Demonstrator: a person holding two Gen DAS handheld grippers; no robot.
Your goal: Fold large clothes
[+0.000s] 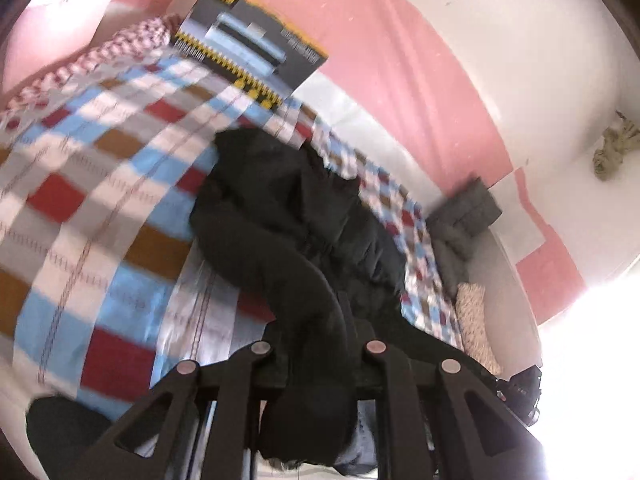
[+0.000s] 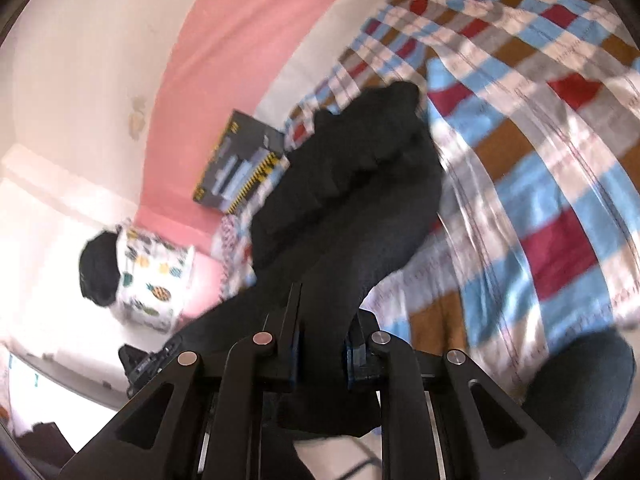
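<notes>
Box (image 1: pixel 250 42) print blurred; no legible text.

The left gripper (image 1: pixel 320 344) is a matte black plastic frame with four angled linkage arms fanning toward the camera. Each arm ends in a round, dull silver pivot pin (image 1: pixel 261 347), and the two outer arms carry triangular cut-outs. Thin bright metal rails show behind the arms. The right gripper (image 2: pixel 320 344) is built alike: black arms, four silver pins, triangular cut-outs, with blue edging (image 2: pixel 351 354) along the inner faces of its flat black fingers.
</notes>
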